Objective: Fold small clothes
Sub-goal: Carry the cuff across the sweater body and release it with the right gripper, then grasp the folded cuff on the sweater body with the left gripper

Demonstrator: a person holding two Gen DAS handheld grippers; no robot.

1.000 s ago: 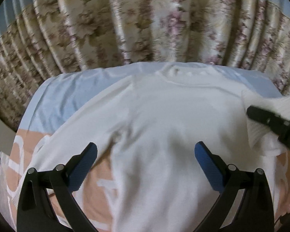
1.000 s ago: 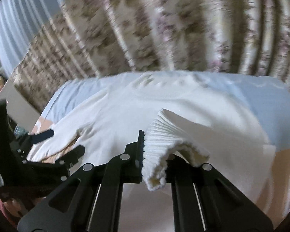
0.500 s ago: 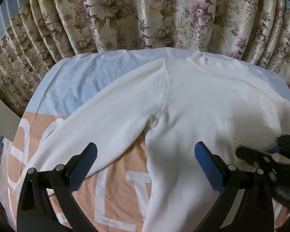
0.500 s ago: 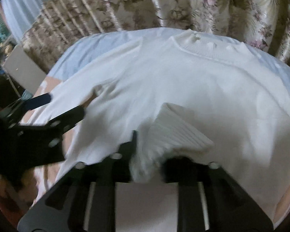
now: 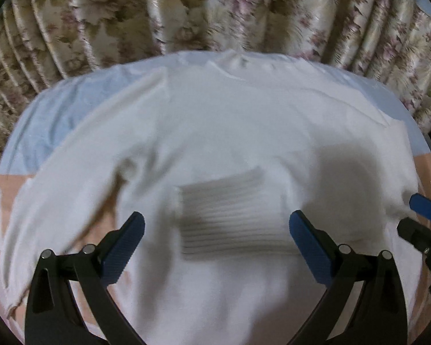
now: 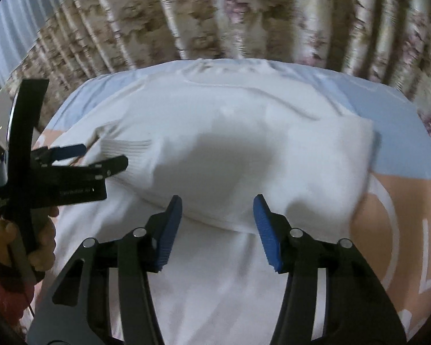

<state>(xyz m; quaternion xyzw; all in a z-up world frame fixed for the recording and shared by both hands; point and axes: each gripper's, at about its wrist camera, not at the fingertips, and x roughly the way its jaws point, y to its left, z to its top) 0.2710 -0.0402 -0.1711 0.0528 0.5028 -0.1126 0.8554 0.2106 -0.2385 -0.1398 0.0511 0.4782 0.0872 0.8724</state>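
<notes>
A white long-sleeved sweater (image 5: 230, 120) lies flat on the bed, collar (image 5: 238, 63) at the far side. Its right sleeve (image 6: 273, 158) is folded across the chest. The ribbed cuff (image 5: 230, 218) rests on the torso, just ahead of my open left gripper (image 5: 217, 224). The other sleeve (image 5: 57, 189) stretches out to the left. My right gripper (image 6: 217, 201) hovers low over the folded sleeve. Its jaws are opening and the blue pads press on nothing. In the left wrist view the right gripper (image 5: 408, 215) shows at the right edge. In the right wrist view the left gripper (image 6: 105, 155) sits beside the cuff (image 6: 123, 149).
The bedsheet (image 6: 402, 149) is light blue at the far end and peach with white letters nearer. A floral curtain (image 5: 215, 8) hangs right behind the bed. A hand with a red sleeve (image 6: 28, 247) holds the left gripper. A dark gap lies at the far left.
The right gripper was shut on the ribbed cuff. It has let go, its jaws have spread, and the cuff now lies on the chest. The left gripper has sunk closer to the sweater.
</notes>
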